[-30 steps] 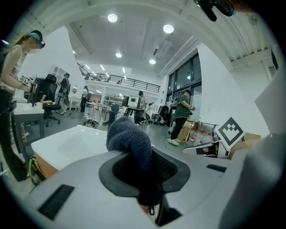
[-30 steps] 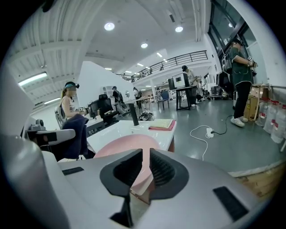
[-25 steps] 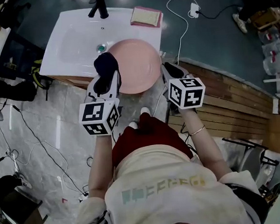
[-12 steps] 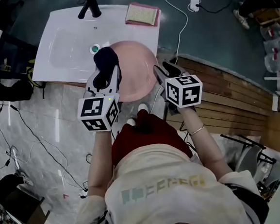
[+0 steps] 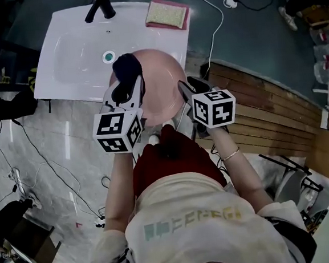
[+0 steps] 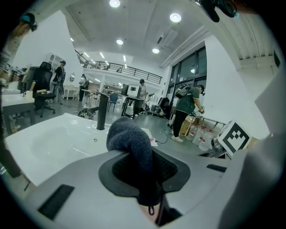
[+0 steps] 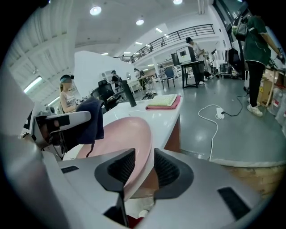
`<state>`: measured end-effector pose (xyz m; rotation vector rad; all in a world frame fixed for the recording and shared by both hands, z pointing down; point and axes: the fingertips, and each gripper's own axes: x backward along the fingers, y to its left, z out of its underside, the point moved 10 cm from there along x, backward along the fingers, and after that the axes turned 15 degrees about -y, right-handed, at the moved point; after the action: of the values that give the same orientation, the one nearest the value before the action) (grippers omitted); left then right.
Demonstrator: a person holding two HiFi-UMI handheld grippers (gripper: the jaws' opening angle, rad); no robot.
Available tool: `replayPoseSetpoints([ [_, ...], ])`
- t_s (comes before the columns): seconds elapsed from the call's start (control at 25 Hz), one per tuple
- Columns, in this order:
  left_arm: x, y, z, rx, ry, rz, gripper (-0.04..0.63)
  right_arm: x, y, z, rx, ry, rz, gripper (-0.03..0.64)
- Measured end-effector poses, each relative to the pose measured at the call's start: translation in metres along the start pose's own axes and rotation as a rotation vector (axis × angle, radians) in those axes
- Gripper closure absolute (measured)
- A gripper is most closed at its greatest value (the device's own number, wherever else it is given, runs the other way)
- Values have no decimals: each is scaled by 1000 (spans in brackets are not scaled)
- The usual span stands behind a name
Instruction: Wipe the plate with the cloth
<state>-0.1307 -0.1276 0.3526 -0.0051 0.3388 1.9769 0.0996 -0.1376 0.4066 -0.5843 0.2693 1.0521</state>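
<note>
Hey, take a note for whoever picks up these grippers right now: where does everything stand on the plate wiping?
Left gripper: shut on the dark cloth, held by the pink plate's left edge; I can't tell if it touches.
Right gripper: open, its jaws have just been opening; the plate's near rim sits between them, unclamped.
Plate: on the white sink's front right corner, partly overhanging.
Done: cloth is in hand.
Left: probably regrip the rim to steady the plate, then wipe it.
</note>
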Motion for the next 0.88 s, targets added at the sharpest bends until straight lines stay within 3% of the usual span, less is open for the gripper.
replayPoseSetpoints([
  [0.6,-20,-2,15,10,63,27,515,-13,-4,10,-5,45,13,493],
  [0.88,-40,-19,1,-7,59,112,515,-17,-2,8,17,43,52,528],
])
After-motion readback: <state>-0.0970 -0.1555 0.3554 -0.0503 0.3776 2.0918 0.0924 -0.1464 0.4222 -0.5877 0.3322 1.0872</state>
